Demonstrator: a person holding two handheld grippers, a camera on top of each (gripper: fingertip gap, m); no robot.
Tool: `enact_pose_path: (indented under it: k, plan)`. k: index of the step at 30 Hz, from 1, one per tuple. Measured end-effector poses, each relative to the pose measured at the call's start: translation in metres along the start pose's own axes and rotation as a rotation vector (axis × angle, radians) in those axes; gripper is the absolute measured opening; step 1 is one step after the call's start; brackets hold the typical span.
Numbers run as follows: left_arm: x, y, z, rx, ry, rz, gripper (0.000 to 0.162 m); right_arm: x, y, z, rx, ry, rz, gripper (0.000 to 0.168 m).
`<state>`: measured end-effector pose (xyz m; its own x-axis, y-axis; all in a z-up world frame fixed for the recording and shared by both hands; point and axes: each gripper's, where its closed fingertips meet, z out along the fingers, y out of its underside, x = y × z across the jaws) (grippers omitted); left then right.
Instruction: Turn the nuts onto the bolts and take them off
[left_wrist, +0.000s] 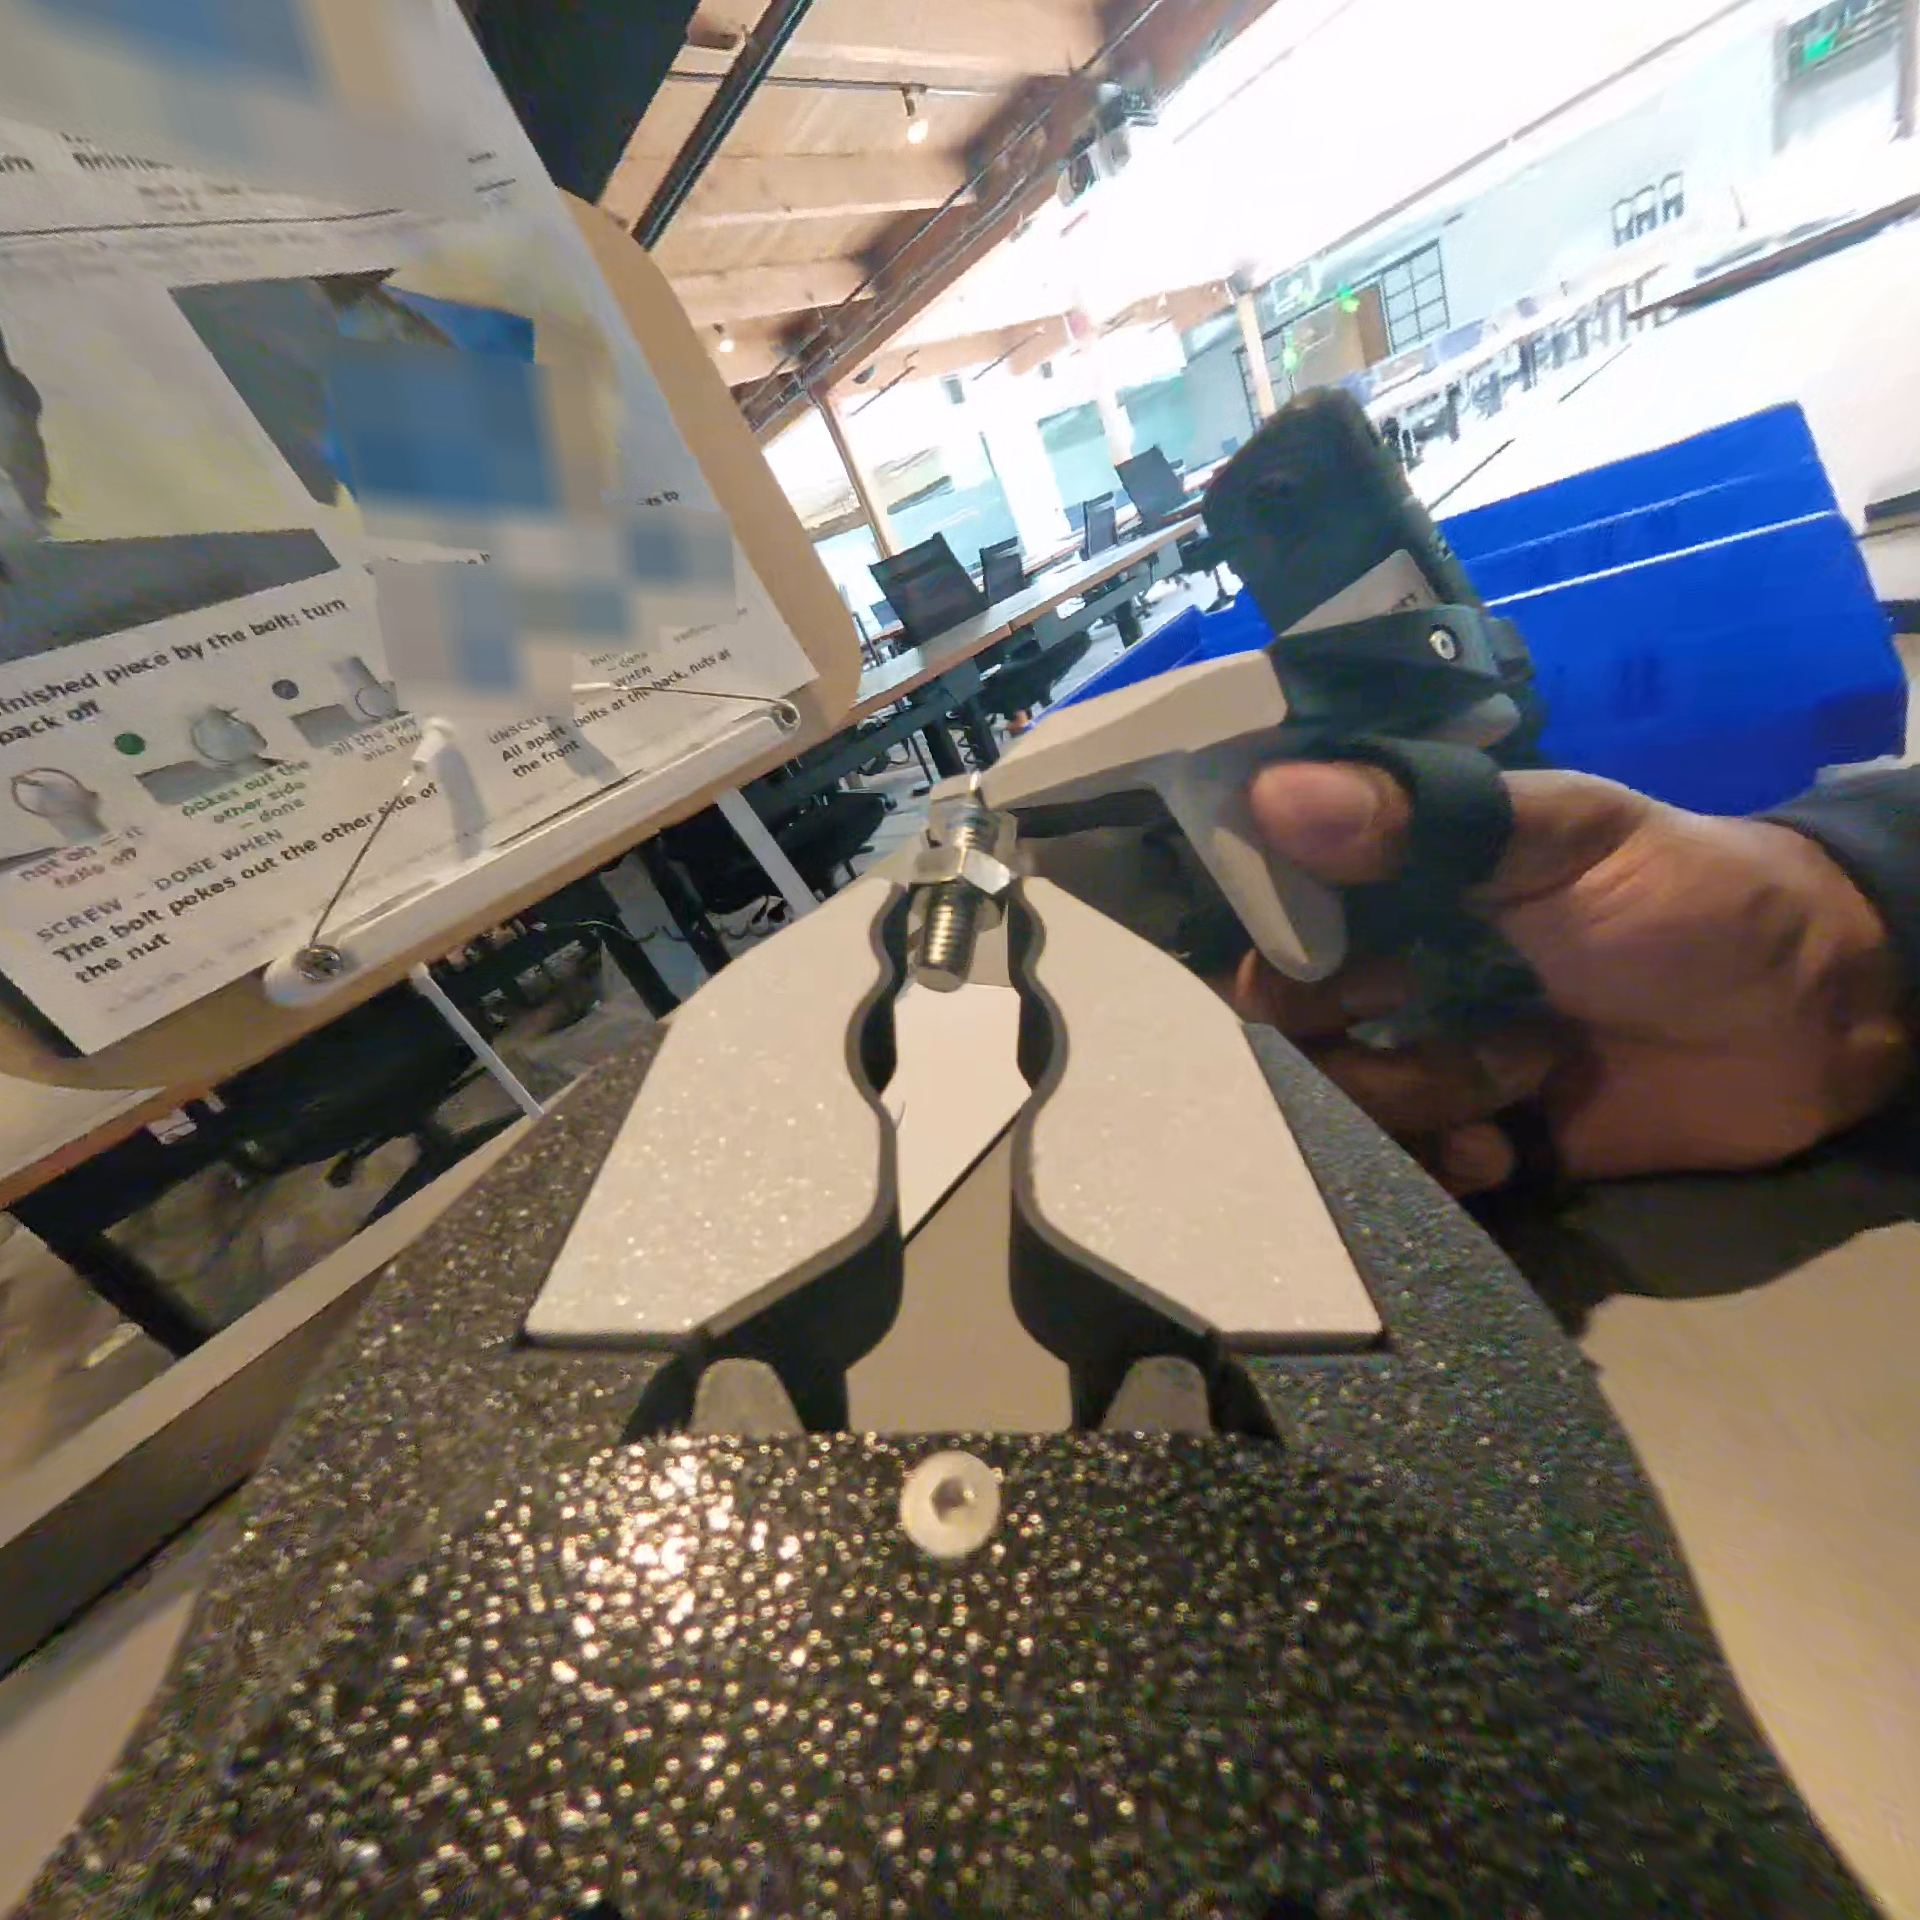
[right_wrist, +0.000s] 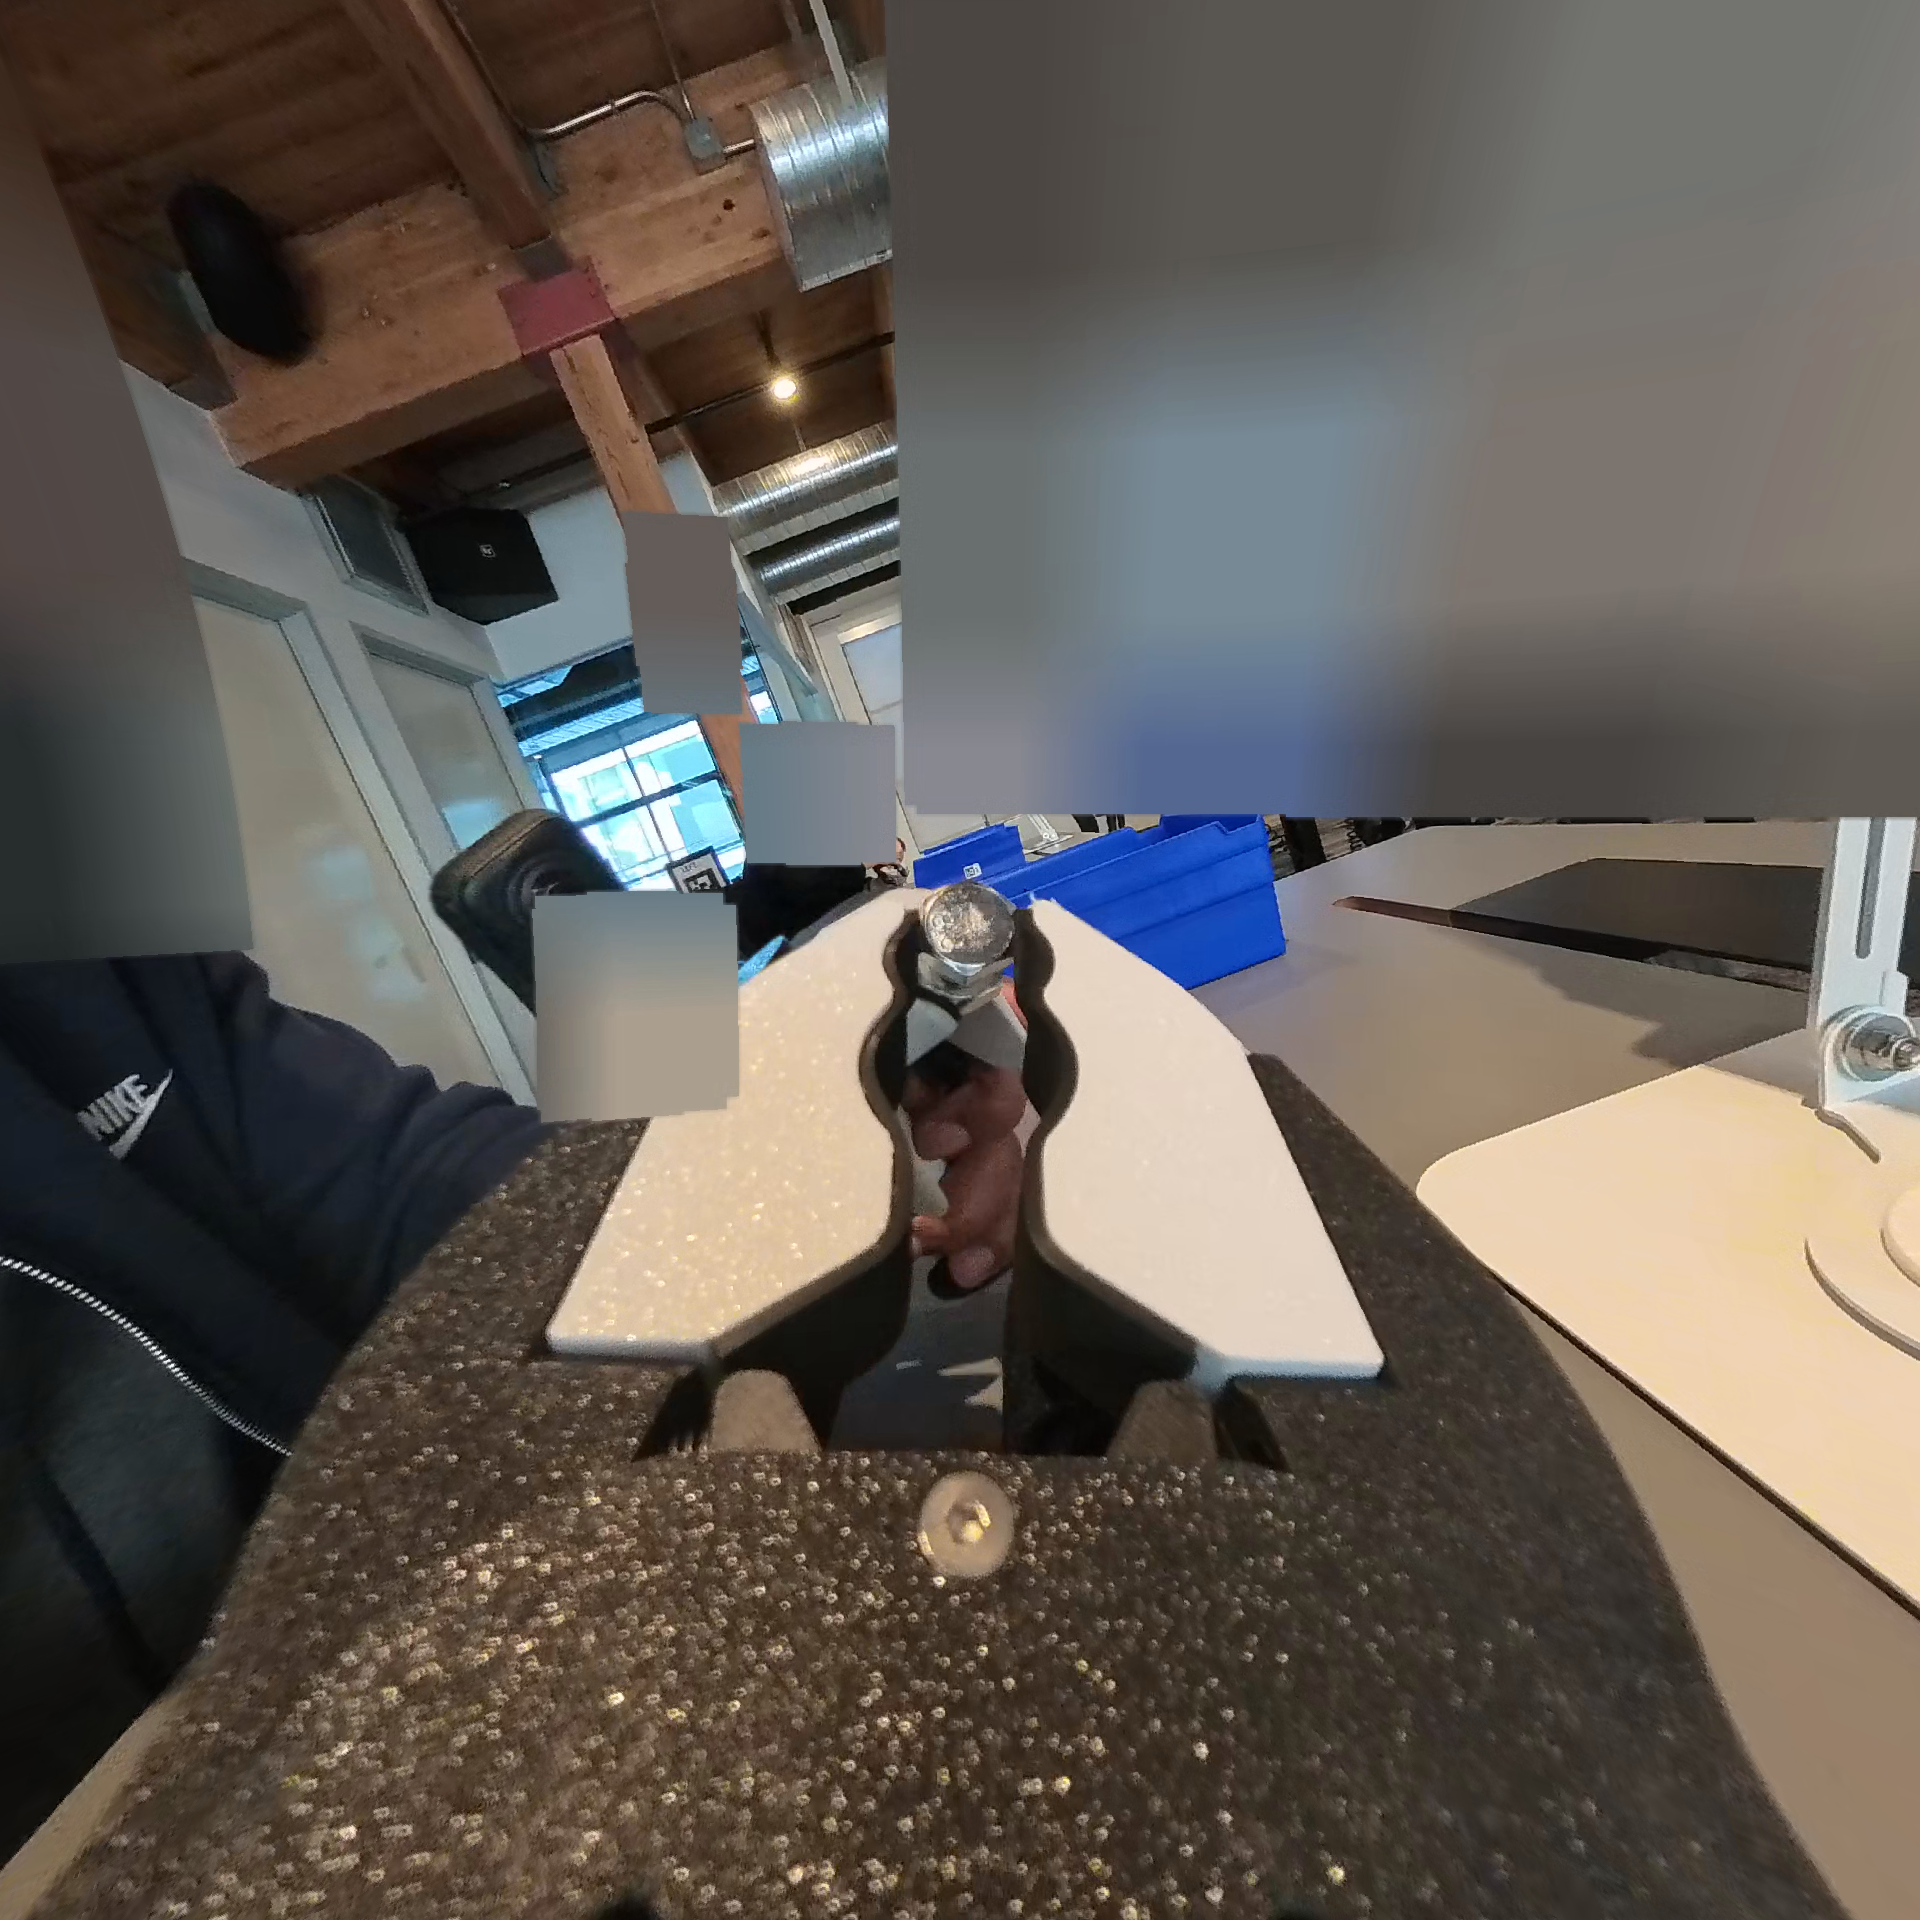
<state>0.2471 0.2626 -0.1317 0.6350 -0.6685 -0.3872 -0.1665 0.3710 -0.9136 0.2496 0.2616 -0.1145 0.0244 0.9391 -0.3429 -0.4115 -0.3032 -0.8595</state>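
Steel hex nut (left_wrist: 957, 871) clenched in left gripper (left_wrist: 951, 883) tips, bolt (left_wrist: 945, 940) shank pointing back along its fingers; right gripper (right_wrist: 968, 935) clamps the bolt head, coaxial, facing.

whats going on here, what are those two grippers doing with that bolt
A person is working a bolt and nut held up in the air between two handheld grippers. The left gripper is closed on the nut, with the threaded end poking toward its camera. The right gripper clamps the bolt's head. Which way the nut is turning cannot be told.
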Motion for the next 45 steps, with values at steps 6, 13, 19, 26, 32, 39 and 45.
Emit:
enact_pose_path:
  k: [6,13,19,26,32,39,45]
  plan:
    - [-0.003,-0.014,-0.005,0.137,0.141,-0.436,0.040,0.003,-0.005,-0.004,0.032,0.005,0.021,0.016]
    - [0.000,-0.006,-0.001,0.164,0.343,-0.983,0.033,0.002,-0.003,-0.002,0.022,0.003,0.014,0.016]
    - [0.007,-0.005,0.001,0.151,0.369,-0.977,0.017,0.001,-0.001,0.000,0.008,0.001,0.003,0.016]
    - [0.003,0.000,0.002,0.040,0.103,-0.262,0.017,0.001,-0.001,0.000,0.005,0.003,0.002,0.017]
    - [0.002,-0.004,0.000,0.034,0.000,-0.022,0.028,0.001,-0.001,-0.001,0.010,0.007,0.006,0.016]
    - [0.001,-0.008,-0.001,0.131,0.220,-0.633,0.038,0.002,-0.002,-0.001,0.016,0.004,0.013,0.016]
    - [0.001,-0.006,-0.001,0.163,0.329,-0.906,0.023,0.001,-0.002,-0.001,0.010,0.003,0.010,0.016]
